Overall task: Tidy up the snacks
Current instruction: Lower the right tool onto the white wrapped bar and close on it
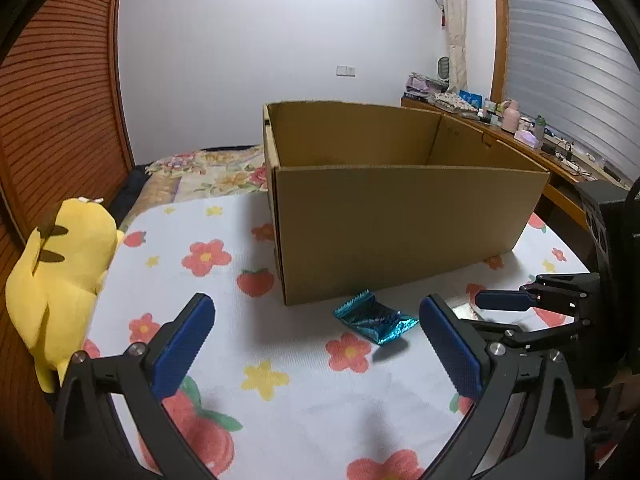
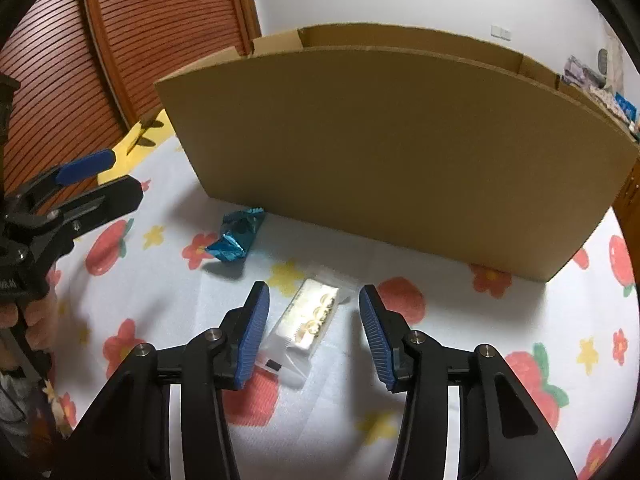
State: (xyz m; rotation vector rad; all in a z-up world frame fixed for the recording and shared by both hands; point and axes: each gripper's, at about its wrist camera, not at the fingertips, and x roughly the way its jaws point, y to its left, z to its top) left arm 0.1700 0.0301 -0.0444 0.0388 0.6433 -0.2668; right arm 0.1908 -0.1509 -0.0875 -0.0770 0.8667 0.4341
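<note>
An open cardboard box (image 1: 400, 224) stands on the flowered bed sheet; it also shows in the right wrist view (image 2: 392, 148). A blue foil snack packet (image 1: 376, 320) lies in front of the box, also seen in the right wrist view (image 2: 238, 240). A clear packet with a white snack (image 2: 304, 324) lies between the open fingers of my right gripper (image 2: 314, 332), near the sheet. My left gripper (image 1: 316, 344) is open and empty, above the sheet short of the blue packet. The right gripper shows at the right edge of the left wrist view (image 1: 504, 300).
A yellow plush toy (image 1: 60, 272) lies at the left bed edge by a slatted wooden door (image 1: 52, 100). A wooden counter (image 1: 532, 148) with bottles and clutter runs behind the box at right. The sheet (image 1: 280, 412) has flower and strawberry prints.
</note>
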